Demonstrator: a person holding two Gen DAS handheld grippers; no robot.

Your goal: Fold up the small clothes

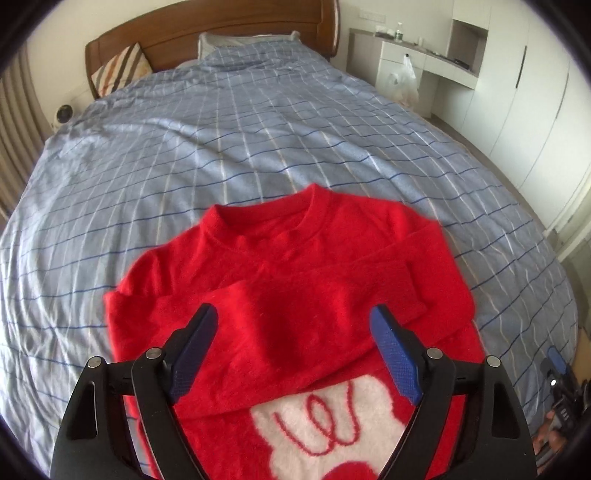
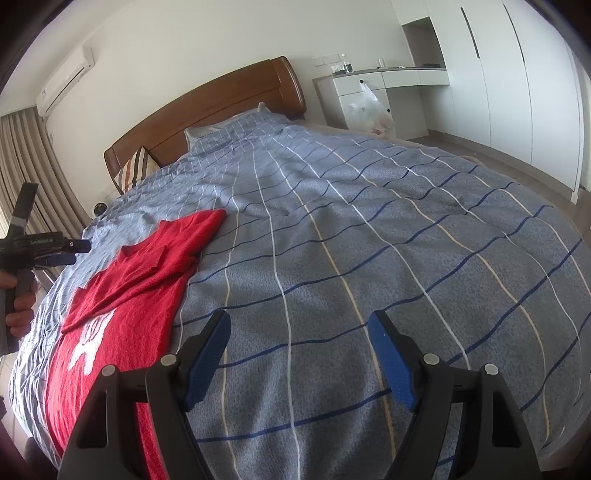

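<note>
A small red sweater with a white patch on its front lies flat on the bed, collar away from me, both sleeves folded across the chest. My left gripper hovers open and empty above the folded sleeves. In the right wrist view the sweater lies at the left. My right gripper is open and empty over bare bedspread to the sweater's right. The left gripper, held in a hand, shows at the far left edge.
The blue checked bedspread covers a large bed with a wooden headboard. A striped cushion and a pillow lie at the head. A white desk with a hanging plastic bag and white wardrobes stand to the right.
</note>
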